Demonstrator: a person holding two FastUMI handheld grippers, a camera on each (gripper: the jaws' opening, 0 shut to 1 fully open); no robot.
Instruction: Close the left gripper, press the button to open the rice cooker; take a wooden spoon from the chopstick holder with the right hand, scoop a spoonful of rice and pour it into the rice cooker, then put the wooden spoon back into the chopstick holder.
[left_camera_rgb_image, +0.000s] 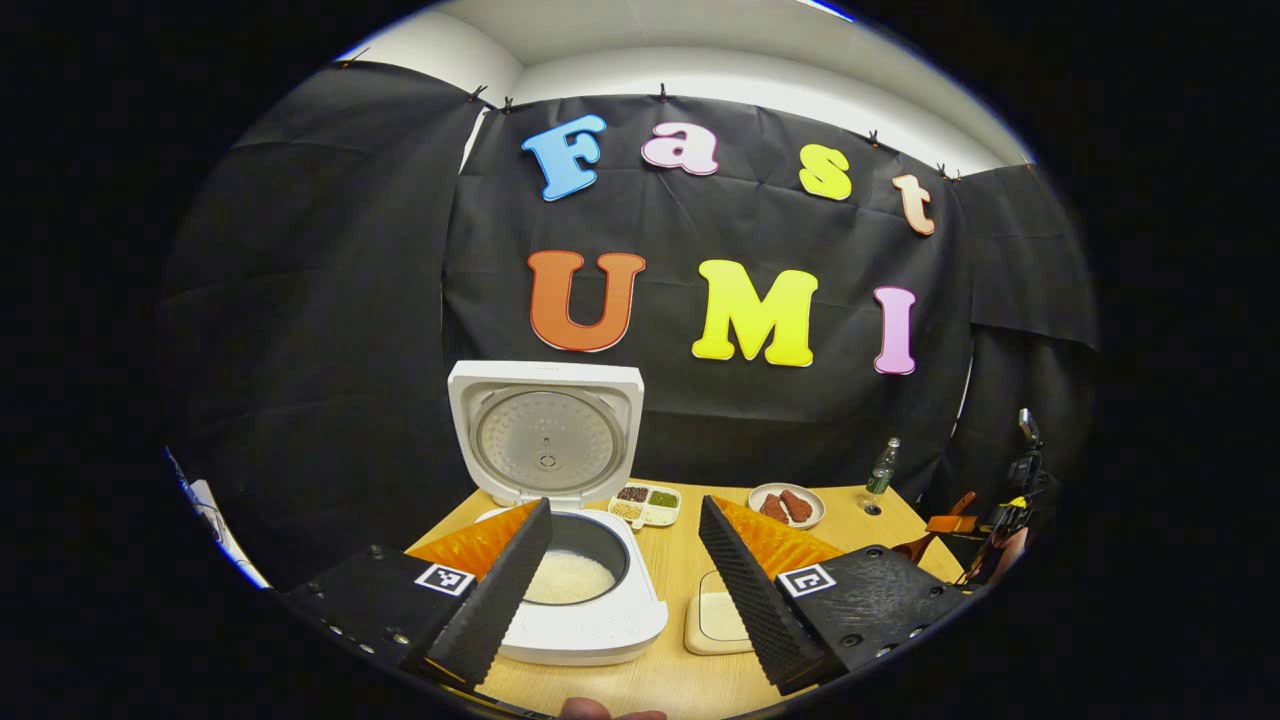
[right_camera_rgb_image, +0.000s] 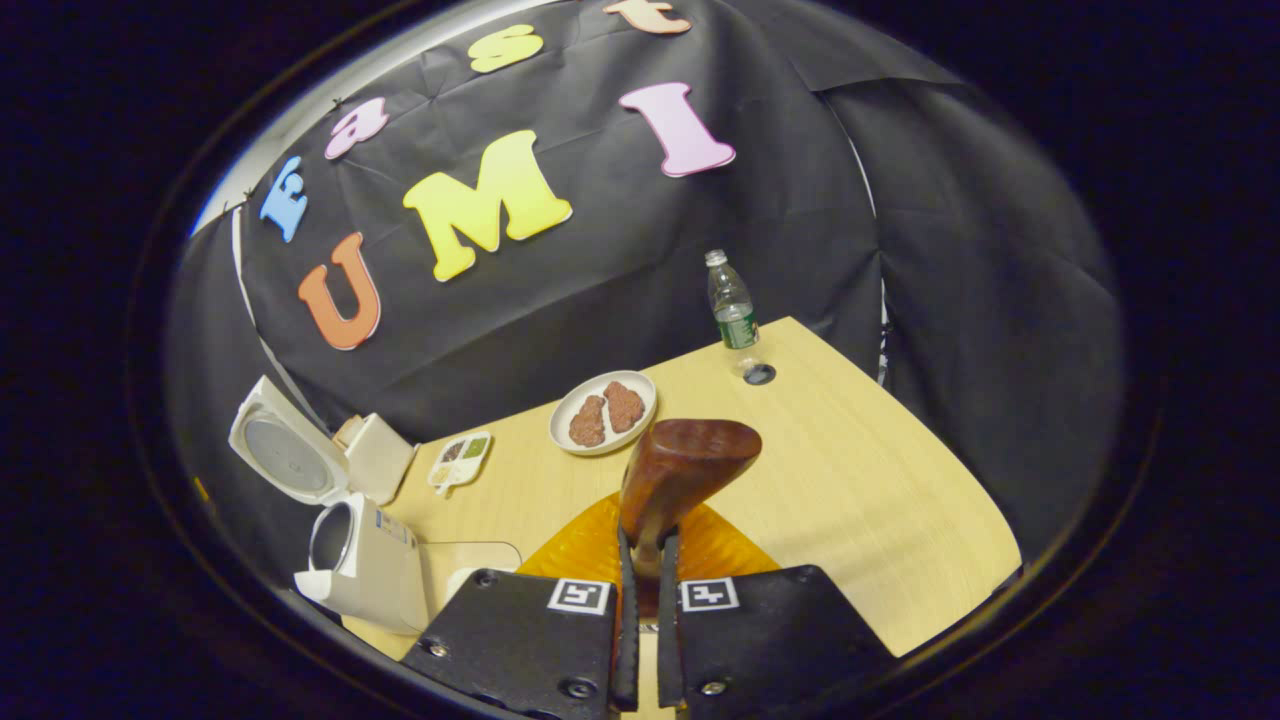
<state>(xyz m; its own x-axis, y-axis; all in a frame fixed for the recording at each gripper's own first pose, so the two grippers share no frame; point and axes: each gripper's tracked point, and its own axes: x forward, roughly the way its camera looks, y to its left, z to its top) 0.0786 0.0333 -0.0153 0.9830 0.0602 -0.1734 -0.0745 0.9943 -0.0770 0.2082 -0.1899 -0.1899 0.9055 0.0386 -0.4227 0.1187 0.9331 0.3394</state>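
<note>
In the left gripper view, my left gripper (left_camera_rgb_image: 625, 560) sits at the bottom centre of the frame with its jaws released and spread wide, holding nothing. Between and behind them stands the rice cooker (left_camera_rgb_image: 570, 590), its lid (left_camera_rgb_image: 545, 435) raised upright, with white rice (left_camera_rgb_image: 568, 577) lying in the pot. A shallow cream tray (left_camera_rgb_image: 718, 620) rests on the desk (left_camera_rgb_image: 680, 560) just right of the cooker.

In the right gripper view, my right gripper (right_camera_rgb_image: 645, 610) is at the bottom centre, jaws clenched on the handle of the wooden spoon (right_camera_rgb_image: 680, 465), whose bowl points up toward the middle of the frame. I cannot tell whether the bowl holds any rice. The cooker appears at lower left. I cannot make out the chopstick holder.

I judge the spoon is in transit. To do this well, I should keep the bowl level, move slowly, and keep the grip firm so the handle cannot twist.
</note>
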